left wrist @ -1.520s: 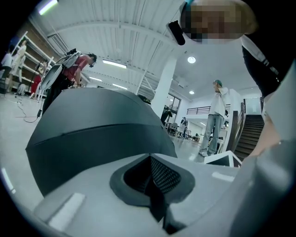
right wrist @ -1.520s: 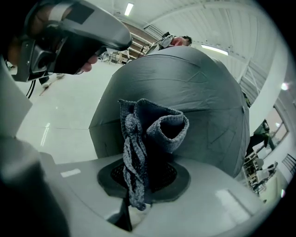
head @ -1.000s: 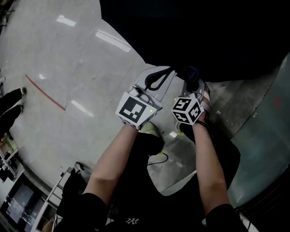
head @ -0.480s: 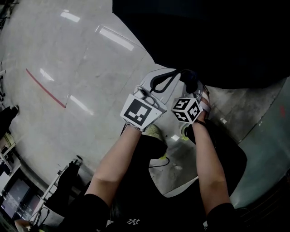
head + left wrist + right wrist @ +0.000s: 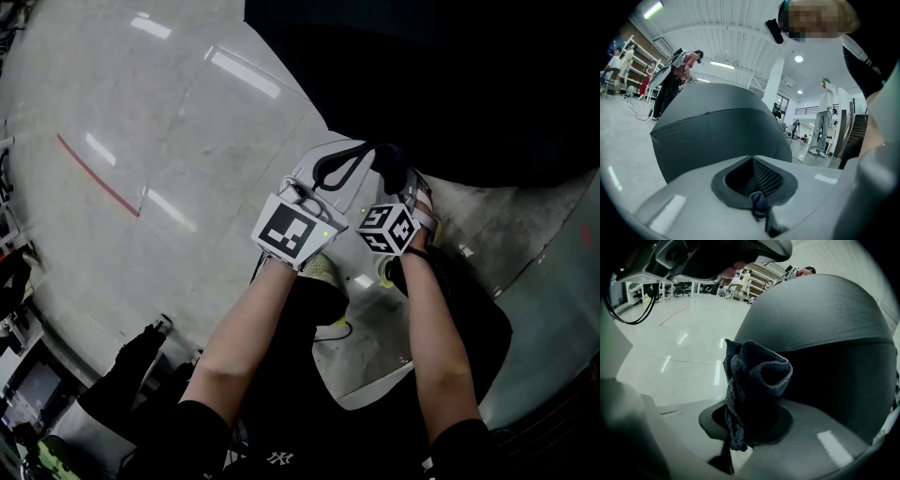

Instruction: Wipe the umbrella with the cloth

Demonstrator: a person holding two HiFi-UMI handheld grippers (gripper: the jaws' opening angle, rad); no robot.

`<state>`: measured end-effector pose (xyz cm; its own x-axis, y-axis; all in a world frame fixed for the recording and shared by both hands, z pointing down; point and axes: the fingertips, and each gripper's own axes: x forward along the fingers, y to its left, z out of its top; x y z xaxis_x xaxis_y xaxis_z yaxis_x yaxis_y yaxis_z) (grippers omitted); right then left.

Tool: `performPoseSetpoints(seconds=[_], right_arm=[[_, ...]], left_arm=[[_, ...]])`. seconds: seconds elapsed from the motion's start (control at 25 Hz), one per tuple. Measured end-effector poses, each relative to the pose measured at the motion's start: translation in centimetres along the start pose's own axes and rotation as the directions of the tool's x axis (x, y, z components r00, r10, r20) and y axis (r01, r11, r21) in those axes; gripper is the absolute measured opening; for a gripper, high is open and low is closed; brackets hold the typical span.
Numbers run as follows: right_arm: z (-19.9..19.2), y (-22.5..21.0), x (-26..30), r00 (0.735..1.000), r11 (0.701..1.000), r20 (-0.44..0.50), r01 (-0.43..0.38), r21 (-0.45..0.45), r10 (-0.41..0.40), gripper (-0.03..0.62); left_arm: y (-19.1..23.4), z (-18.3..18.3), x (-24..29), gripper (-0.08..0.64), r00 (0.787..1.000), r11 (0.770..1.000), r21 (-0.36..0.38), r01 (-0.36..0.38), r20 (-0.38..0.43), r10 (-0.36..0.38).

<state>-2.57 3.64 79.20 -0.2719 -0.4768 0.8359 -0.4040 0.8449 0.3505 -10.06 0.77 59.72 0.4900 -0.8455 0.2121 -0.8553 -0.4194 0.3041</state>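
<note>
Floor [image 5: 141,112] fills head view; right gripper view shows bunched cloth [image 5: 757,376].

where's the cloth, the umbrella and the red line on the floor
cloth [image 5: 754,376]: right gripper view, on the bunched fold above the jaws.
umbrella [image 5: 717,126]: left gripper view, on the middle of the dark canopy.
red line [image 5: 98,175]: head view, midway along the stripe.
</note>
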Motion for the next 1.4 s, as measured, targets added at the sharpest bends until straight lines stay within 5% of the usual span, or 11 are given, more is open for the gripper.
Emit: performPoseSetpoints(seconds=[0.72, 1.08, 1.4], right_arm=[[3.3, -6.5, -19.6, 0.999, 0.989, 0.031, -0.016, 0.148, 0.012, 0.086], [5.3, -13.0, -31.4, 0.996, 0.962, 0.074, 0.030, 0.271, -0.052, 0.086], [5.1, -21.0, -35.5, 0.988, 0.921, 0.114, 0.051, 0.386, -0.103, 0.086]], left_arm=[[-9.6, 13.1, -2.9, 0.000, 0.999, 0.996, -0.083, 0.019, -0.038, -0.022], [-16.9, 21.5, -2.2, 0.000, 0.994, 0.993, -0.050, 0.105, -0.039, -0.107], [-22.0, 25.1, 2.4, 0.000, 0.984, 0.985, -0.025, 0.173, -0.045, -0.174]])
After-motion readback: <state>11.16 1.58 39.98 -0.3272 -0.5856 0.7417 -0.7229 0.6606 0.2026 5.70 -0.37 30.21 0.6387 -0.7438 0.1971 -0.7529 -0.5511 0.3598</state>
